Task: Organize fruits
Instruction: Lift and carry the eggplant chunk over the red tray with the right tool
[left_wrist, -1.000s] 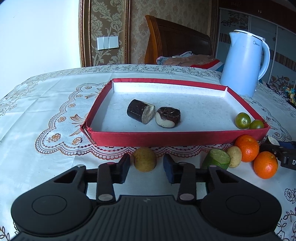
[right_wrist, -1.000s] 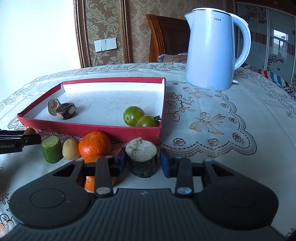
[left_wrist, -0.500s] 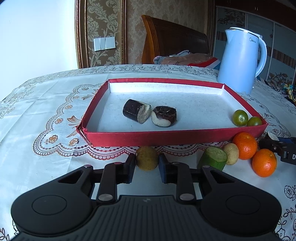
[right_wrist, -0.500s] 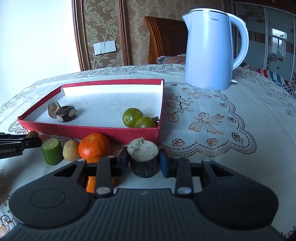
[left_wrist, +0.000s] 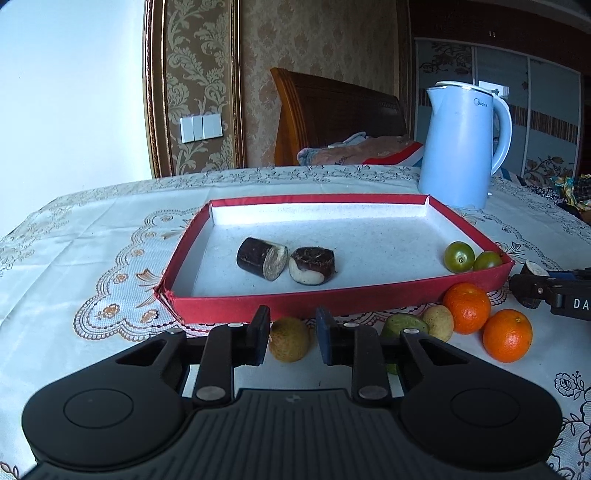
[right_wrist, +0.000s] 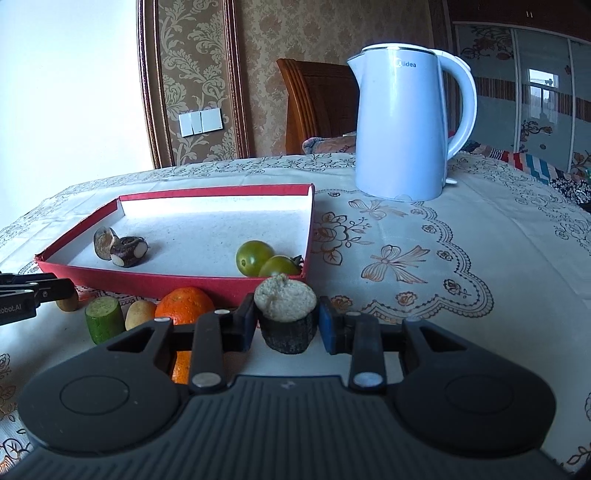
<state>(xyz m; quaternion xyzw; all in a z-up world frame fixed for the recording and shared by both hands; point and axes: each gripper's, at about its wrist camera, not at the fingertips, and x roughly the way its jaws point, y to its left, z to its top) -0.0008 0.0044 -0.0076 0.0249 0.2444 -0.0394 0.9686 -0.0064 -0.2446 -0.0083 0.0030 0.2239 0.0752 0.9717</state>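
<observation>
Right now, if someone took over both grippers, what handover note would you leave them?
Left gripper: closing around the small brown fruit, a sliver of gap visible.
Right gripper: shut on the dark cut chunk.
Red tray: two dark chunks and two green tomatoes inside.
Left outside: two oranges, cucumber piece, another brown fruit.

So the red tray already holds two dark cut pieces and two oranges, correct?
Not quite. The red tray holds the two dark cut pieces and two green tomatoes; the left wrist view shows the oranges outside it on the tablecloth.
</observation>
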